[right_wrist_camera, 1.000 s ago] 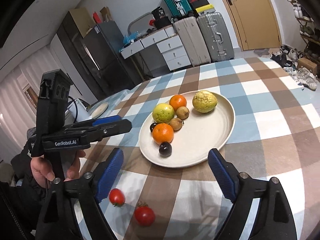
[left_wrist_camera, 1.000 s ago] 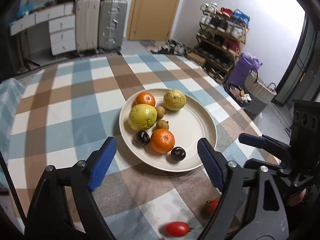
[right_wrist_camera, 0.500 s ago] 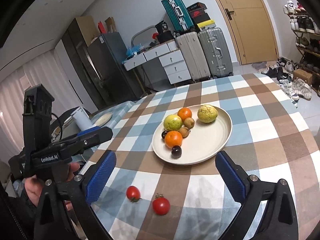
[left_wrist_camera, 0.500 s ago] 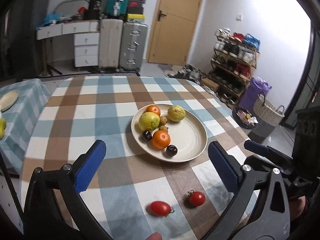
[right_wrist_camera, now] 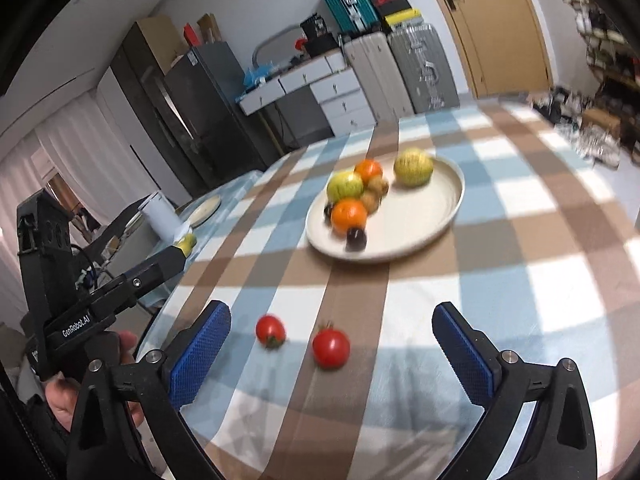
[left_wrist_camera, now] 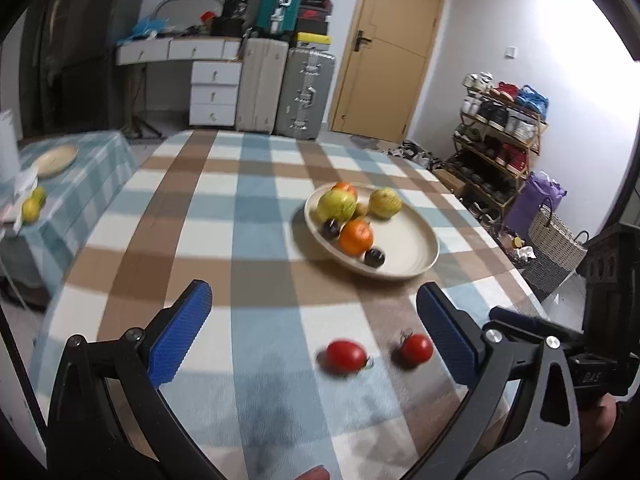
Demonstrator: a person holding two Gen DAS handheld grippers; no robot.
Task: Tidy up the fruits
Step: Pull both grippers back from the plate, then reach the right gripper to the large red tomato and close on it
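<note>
Two tomatoes lie on the cloth, near both wide-open grippers.
Right gripper has one between its fingers; left gripper too.

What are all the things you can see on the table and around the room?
Plate: one, cream, on the checked table.
Oranges: two, orange, on the plate.
Green fruits: two, yellow-green, on the plate.
Small brown fruits: two, on the plate, between the others.
Dark fruits: two, near the plate's front edge.
Tomatoes: two, red, on the table in front of the plate.
Table: one, blue, brown and white checks.
Suitcases: several, silver, beige and teal, by the far wall.
Door: one, tan, shut.
Shoe rack: one, full, by the right wall.
Left hand-held gripper: black, blue pads, open, empty.
Right hand-held gripper: same, open, empty.
</note>
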